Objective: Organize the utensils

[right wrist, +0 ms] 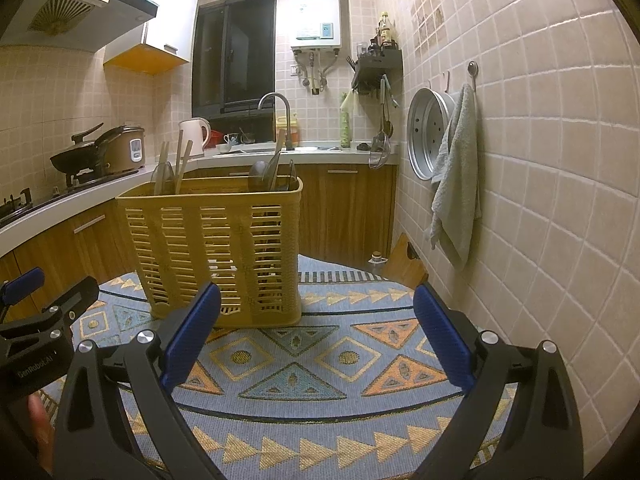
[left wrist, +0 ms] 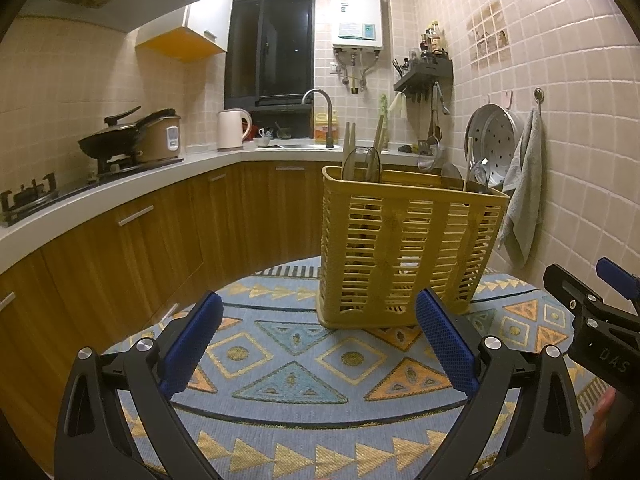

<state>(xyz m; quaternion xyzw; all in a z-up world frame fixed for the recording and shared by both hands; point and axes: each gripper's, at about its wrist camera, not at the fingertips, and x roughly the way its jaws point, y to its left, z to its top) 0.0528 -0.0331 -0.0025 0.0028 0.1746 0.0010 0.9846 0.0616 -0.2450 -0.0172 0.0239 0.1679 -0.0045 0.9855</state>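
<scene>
The tongs of the left gripper [left wrist: 318, 308] are held wide apart with nothing between them, and those of the right gripper [right wrist: 316, 300] are likewise spread wide and empty; both hang just above the cloth. The yellow slatted utensil basket [left wrist: 404, 248] is seen upright on the patterned tablecloth [left wrist: 296, 384], just beyond the blue pads [left wrist: 192, 344] of the left gripper and, in the right wrist view, ahead and to the left of the right gripper. Utensils are stood in the basket at both ends: wooden chopsticks [right wrist: 182, 164] and a dark slotted spatula [left wrist: 362, 164] toward one end, a ladle [right wrist: 258, 174] and further handles toward the other; which compartments they occupy cannot be told. The right gripper is visible at the right edge of the left wrist view, beside the basket and apart from it. Behind the table a wooden-fronted counter [left wrist: 160, 172] is seen with a black wok [left wrist: 108, 144], a rice cooker [left wrist: 162, 136], a white kettle [left wrist: 232, 128] and a faucet [left wrist: 320, 116]. On the tiled wall a metal steamer tray [right wrist: 428, 132] and a grey towel [right wrist: 456, 184] are hung
</scene>
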